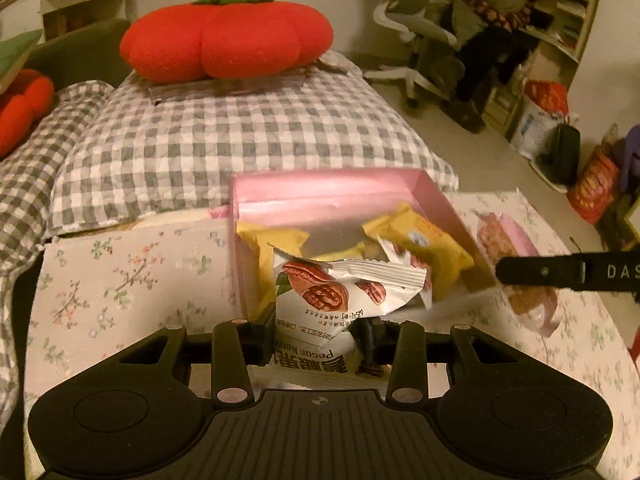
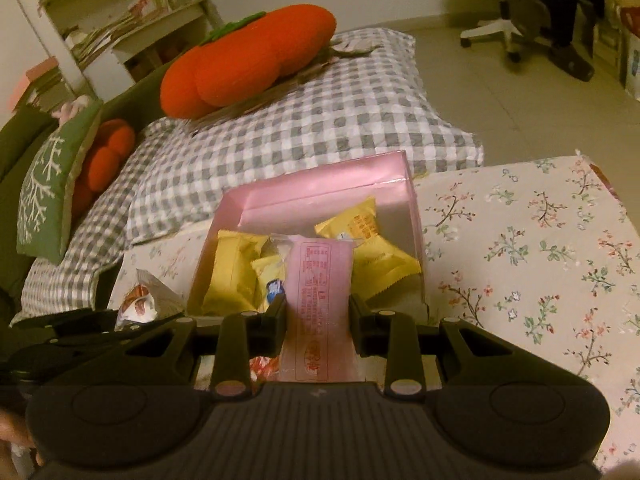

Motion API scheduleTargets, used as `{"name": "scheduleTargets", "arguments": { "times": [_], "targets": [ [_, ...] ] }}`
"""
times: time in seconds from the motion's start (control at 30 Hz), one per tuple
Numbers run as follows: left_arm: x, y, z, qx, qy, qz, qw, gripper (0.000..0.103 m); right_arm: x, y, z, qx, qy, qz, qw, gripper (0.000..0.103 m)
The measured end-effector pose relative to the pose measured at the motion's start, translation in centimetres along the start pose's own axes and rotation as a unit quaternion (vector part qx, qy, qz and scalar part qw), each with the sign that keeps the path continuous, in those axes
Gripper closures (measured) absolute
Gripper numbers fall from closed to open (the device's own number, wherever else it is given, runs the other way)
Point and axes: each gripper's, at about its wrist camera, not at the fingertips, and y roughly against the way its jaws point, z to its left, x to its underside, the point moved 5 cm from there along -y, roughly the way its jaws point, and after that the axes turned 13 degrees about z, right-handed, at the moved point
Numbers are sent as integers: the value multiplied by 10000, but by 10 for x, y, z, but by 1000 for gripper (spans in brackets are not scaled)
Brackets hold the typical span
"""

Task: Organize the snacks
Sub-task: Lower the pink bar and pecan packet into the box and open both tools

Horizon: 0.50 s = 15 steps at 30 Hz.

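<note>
Clamping a white pecan packet [image 1: 320,300] between its jaws, the left gripper [image 1: 316,334] holds the packet up just in front of the near wall of the pink box [image 1: 328,190] — the packet's crinkled top edge overlaps the box's opening in the left wrist view. The right gripper [image 2: 318,314] is closed on a pink snack packet [image 2: 320,280], which stands upright between the fingers with red print facing the camera and its upper end over the near part of the box. In the left wrist view the right gripper's black finger reaches in from the right edge with that pink packet hanging beneath it, just beside the box's right wall.

Inside the box lie several yellow snack packets [image 2: 232,272], some leaning against the left wall, one tilted toward the far right corner. The box sits on a floral cloth [image 2: 540,240] — behind it a grey checked quilt [image 1: 240,128] carries an orange pumpkin cushion [image 1: 226,38].
</note>
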Motion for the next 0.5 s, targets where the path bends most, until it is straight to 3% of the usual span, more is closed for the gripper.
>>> {"name": "scheduleTargets", "arguments": {
  "times": [0.27,0.5],
  "targets": [
    [-21,-19,4,330,396,-176,9985,65,-19,-19,7,-622,-275,-141,9976,74],
    [-28,-36,12,317,501,-218,9980,65,-34,-36,17,-1016,-387,-214,9938,74]
  ]
}}
